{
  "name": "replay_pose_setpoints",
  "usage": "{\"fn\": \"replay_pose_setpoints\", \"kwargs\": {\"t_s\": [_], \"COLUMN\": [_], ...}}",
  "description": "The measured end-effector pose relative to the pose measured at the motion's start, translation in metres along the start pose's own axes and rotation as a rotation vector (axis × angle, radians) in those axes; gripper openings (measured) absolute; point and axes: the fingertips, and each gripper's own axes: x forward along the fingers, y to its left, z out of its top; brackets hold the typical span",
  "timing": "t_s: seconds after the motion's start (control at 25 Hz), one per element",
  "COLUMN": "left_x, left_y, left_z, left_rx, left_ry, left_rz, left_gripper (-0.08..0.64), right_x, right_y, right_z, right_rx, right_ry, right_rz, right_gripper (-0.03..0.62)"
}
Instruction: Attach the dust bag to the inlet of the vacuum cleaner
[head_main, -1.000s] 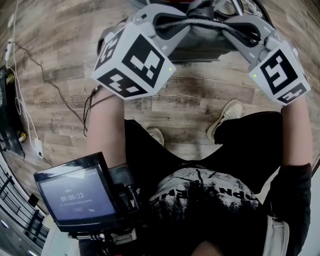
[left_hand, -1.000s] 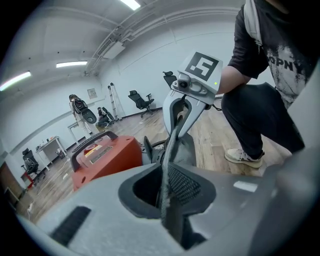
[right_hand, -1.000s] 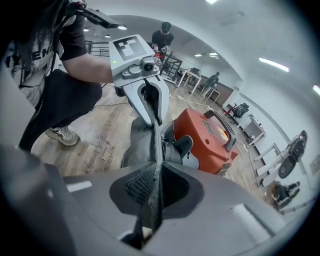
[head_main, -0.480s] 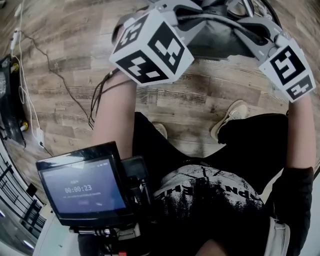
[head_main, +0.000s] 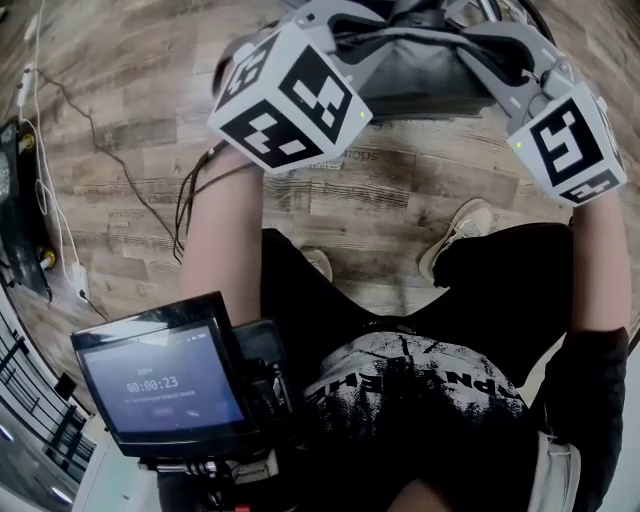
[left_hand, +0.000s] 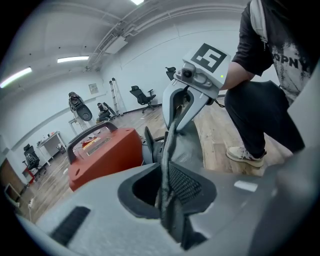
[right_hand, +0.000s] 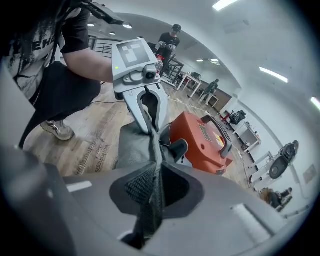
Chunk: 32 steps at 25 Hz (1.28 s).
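Observation:
The grey fabric dust bag (head_main: 420, 85) hangs stretched between my two grippers, over the wooden floor. In the left gripper view, my left gripper (left_hand: 167, 200) is shut on the bag's top edge, and the fabric runs on to the right gripper (left_hand: 175, 129) opposite. My right gripper (right_hand: 150, 200) is shut on the other end of that edge, facing the left gripper (right_hand: 150, 129). The red vacuum cleaner (left_hand: 102, 155) stands on the floor just behind the bag. Its black inlet (right_hand: 176, 150) pokes out beside the fabric.
The person's legs and shoes (head_main: 455, 235) stand close behind the bag. A black cable (head_main: 110, 170) trails over the floor at the left. A screen (head_main: 160, 390) hangs at the person's waist. Office chairs (left_hand: 140, 95) and other people (right_hand: 170, 37) stand far off.
The head view has shifted a little, with the left marker cube now sitting further right in it. Both grippers keep their hold on the bag's edge.

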Motion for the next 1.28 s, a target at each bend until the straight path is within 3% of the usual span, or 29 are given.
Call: {"fn": "replay_pose_setpoints", "kwargs": {"t_s": [0.36, 1.04, 1.28], "left_x": [-0.006, -0.002, -0.003], "left_y": [0.003, 0.002, 0.0], "left_z": [0.017, 0.013, 0.013], "left_rx": [0.044, 0.016, -0.006], "left_ry": [-0.051, -0.058, -0.08], "left_rz": [0.028, 0.026, 0.025], "left_gripper": [0.052, 0.061, 0.105], "right_x": [0.0, 0.003, 0.003], "right_y": [0.004, 0.004, 0.004], "right_z": [-0.011, -0.012, -0.011], "right_rx": [0.074, 0.095, 0.123], "right_ry": [0.025, 0.015, -0.02], "right_rz": [0.05, 0.04, 0.045], "right_gripper": [0.029, 0.032, 0.098]}}
